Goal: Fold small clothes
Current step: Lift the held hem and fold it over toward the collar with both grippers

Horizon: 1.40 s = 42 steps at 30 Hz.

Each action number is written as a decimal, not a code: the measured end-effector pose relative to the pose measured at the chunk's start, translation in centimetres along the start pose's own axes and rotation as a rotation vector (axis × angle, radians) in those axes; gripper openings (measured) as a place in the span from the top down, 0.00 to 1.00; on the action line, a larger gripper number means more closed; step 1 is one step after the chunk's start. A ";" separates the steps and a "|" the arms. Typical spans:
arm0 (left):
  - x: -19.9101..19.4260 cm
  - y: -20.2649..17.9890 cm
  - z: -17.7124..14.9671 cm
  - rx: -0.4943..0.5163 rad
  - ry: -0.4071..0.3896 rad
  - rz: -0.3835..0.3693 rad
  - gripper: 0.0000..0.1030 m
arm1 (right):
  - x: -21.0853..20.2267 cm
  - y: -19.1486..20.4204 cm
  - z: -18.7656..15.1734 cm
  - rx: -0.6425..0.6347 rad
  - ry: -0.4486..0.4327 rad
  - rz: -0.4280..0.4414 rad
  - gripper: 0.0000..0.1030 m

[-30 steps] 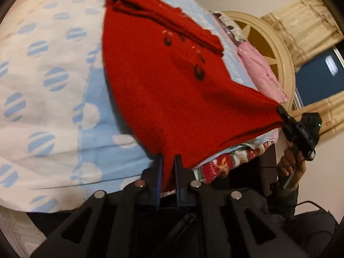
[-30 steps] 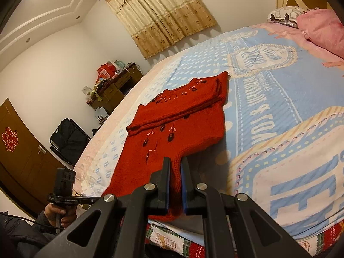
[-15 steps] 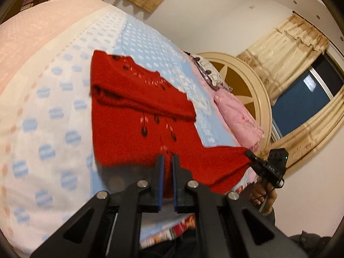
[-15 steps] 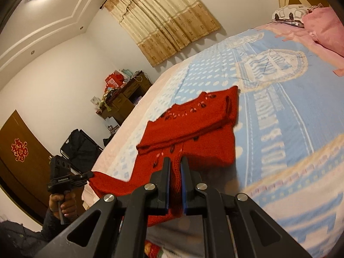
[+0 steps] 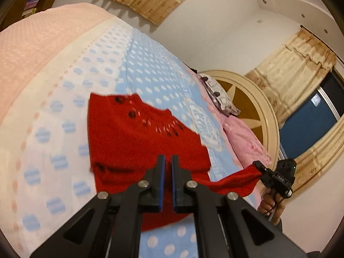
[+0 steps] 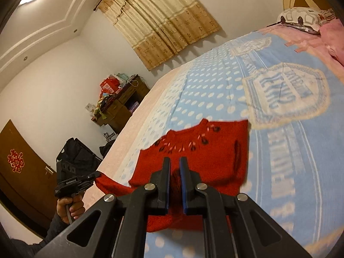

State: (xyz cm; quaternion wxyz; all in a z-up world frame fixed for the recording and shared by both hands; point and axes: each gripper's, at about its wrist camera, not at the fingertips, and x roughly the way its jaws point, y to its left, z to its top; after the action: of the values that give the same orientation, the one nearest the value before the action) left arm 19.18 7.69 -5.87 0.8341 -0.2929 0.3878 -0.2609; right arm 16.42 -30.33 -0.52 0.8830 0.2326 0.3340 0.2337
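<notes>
A small red knitted sweater (image 5: 133, 142) with dark bead trim lies on the blue dotted bedspread (image 5: 150, 75); its far part is folded flat, its near hem is lifted. My left gripper (image 5: 168, 161) is shut on one corner of the hem. My right gripper (image 6: 175, 163) is shut on the other corner. The sweater shows in the right wrist view (image 6: 204, 150) too. Each gripper appears in the other's view: the right gripper (image 5: 261, 168) and the left gripper (image 6: 96, 175), each with red cloth stretched from its tips.
Pink pillows (image 5: 245, 137) and a round headboard (image 5: 253, 107) stand at the bed's head. A cluttered wooden dresser (image 6: 120, 105), a black bag (image 6: 75, 157) and a brown door (image 6: 19, 172) are beyond the bed's far side. Curtains (image 6: 161, 21) hang on the wall.
Both grippers have carried the sweater's hem up and forward over the bed. The lower part now doubles over towards the collar, and the sweater looks shorter.
</notes>
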 end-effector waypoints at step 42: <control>7.8 7.3 9.1 -0.082 0.031 0.078 0.99 | 11.4 -5.0 4.2 -0.004 0.233 -0.036 0.94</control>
State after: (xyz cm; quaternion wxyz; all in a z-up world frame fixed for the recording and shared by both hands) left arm 32.37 10.19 -9.90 0.8249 -0.3074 0.4221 -0.2164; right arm 28.30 -28.86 -6.03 0.8427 0.1962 0.4381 0.2440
